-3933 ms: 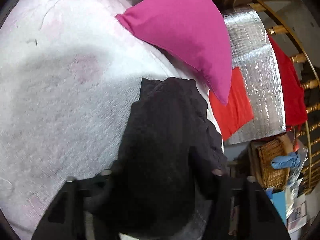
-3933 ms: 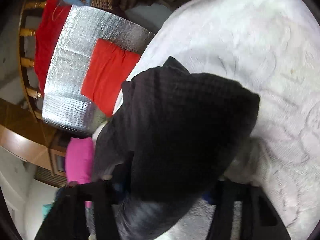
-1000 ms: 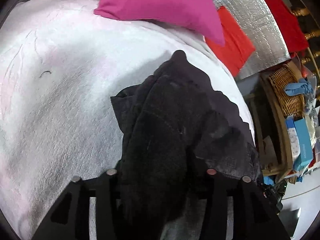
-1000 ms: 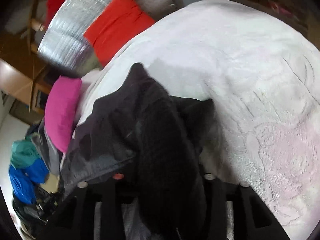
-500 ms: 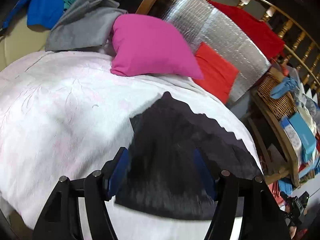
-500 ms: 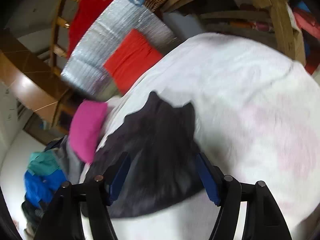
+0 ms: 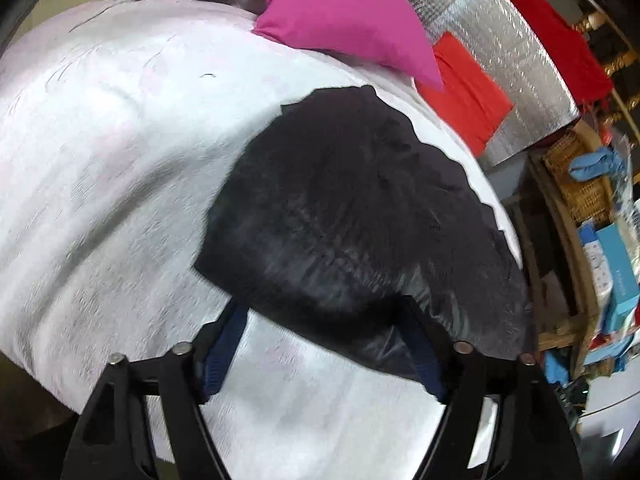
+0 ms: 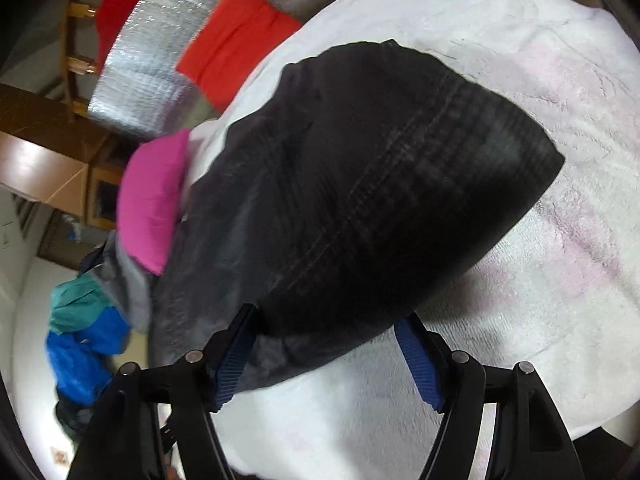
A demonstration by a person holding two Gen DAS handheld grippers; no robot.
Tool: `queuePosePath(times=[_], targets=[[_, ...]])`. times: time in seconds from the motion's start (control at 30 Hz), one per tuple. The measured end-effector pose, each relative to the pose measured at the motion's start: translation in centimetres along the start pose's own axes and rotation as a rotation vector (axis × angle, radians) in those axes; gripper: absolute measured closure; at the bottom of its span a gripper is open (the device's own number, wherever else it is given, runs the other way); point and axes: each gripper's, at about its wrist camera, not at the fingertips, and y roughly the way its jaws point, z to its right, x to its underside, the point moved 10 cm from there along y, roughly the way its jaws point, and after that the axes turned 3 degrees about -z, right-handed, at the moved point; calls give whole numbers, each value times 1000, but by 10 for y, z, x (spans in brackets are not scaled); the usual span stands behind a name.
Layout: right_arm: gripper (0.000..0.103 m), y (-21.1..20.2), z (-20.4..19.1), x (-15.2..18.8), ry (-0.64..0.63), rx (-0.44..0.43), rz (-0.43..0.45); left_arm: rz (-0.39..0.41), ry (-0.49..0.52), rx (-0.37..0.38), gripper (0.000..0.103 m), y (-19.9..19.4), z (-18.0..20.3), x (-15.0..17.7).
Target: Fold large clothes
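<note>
**Left wrist view: garment's dropped, both jaws letting go**

I've got the black garment (image 7: pixel 352 216) lying folded on the white bed cover (image 7: pixel 104 168), just ahead of the left gripper (image 7: pixel 324 344). Those jaws are opening, wide apart, with the near hem over the gap but nothing pinched. The right gripper (image 8: pixel 328 354) looks the same: jaws spread, empty, cloth edge just in front.

My worry: the hem sits so close to the blue pads (image 8: pixel 236 354) that pulling away could snag it and drag the fold open. The far side also lies near the bed's edge by the pink pillow (image 7: pixel 344 12), so it might slide.

A second ago both jaws were clamped on bunched cloth; now it's flat and released.
</note>
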Motion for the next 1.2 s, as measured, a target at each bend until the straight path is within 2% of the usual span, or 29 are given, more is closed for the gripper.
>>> queuePosePath(times=[0.13,0.2,0.23,0.33,0.37,0.4,0.5,0.57,0.63,0.77,0.83,0.87,0.9,1.03,1.2], targets=[[34,9,-12,-2,-86,72,62,13,-39,-7,21,12,5,-10],[46,10,-13,-4,-117,100,72,27,-36,-14,21,17,8,-15],[49,10,-15,-6,-130,105,80,34,-26,-22,21,17,8,-16],[59,6,-19,-12,-158,117,103,75,50,-58,22,19,17,-26],[62,6,-21,-14,-168,121,113,93,83,-71,27,19,22,-30],[64,5,-24,-19,-186,131,128,106,103,-80,31,19,26,-33],[67,0,-31,-28,-201,133,185,140,155,-94,33,21,35,-48],[67,3,-29,-35,-181,128,192,131,159,-103,33,32,36,-56],[66,11,-20,-36,-142,129,158,111,131,-116,32,44,29,-59],[63,12,-15,-32,-107,111,124,82,65,-91,32,42,22,-52],[53,12,-16,-27,-96,87,100,56,33,-66,31,38,21,-44],[43,13,-17,-25,-82,63,78,32,6,-34,31,34,19,-35],[38,15,-18,-20,-64,32,48,20,-9,-16,29,31,18,-30],[38,28,-26,-3,-40,-33,-25,-10,-70,52,27,20,15,-5],[38,38,-46,5,-73,-67,-22,-7,-69,104,27,21,22,-4]])
